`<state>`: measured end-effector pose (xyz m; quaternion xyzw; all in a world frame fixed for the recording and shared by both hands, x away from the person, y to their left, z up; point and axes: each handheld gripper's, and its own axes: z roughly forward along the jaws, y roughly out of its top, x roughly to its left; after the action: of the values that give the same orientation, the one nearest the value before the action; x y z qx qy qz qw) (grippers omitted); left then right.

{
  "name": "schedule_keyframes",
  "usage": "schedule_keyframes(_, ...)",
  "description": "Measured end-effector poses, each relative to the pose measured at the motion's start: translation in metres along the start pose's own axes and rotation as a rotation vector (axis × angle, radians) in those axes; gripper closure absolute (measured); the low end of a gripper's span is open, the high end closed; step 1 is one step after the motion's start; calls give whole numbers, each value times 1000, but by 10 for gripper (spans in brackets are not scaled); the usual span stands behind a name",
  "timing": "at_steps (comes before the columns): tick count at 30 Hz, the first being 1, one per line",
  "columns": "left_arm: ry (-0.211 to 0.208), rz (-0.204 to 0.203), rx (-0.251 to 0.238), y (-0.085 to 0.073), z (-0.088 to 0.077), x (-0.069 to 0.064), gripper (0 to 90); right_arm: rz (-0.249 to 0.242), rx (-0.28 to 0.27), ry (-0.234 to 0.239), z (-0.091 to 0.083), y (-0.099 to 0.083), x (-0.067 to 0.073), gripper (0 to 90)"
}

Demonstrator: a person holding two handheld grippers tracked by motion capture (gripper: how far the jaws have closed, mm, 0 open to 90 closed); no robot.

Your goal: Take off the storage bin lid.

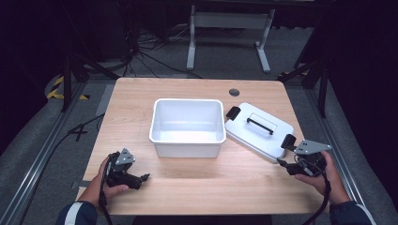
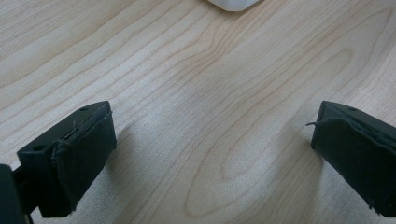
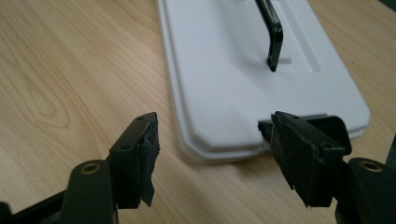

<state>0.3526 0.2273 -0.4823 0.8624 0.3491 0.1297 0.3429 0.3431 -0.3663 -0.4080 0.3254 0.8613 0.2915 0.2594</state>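
Note:
An empty white plastic bin (image 1: 187, 126) stands in the middle of the wooden table (image 1: 197, 187). Its white lid (image 1: 259, 131) lies flat to the right of it, with a black handle (image 1: 259, 125) on top and a black clasp at each end. My right gripper (image 1: 283, 162) is open just short of the lid's near end; in the right gripper view the lid (image 3: 243, 74) lies between and beyond the jaws, its handle (image 3: 272, 32) farther off. My left gripper (image 1: 145, 177) is open low over bare wood at the front left, and a corner of the bin (image 2: 232, 4) shows ahead.
A round grommet hole (image 1: 233, 92) sits near the table's far edge. Behind the table are cables on the floor and a white desk frame (image 1: 228, 28). Dark stands flank both sides.

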Motion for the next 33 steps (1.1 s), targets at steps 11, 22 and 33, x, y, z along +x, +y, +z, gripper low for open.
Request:
schedule_keyframes(11,1,2,-2,0,0,0,4,72,2,37,9,-31,7,329)
schedule_keyframes(22,2,13,0,0,0,1,4,165,-22,64,13,-52,11,303)
schedule_keyframes(33,-3,1,0,0,0,0,3,253,-61,65,16,-67,14,262)
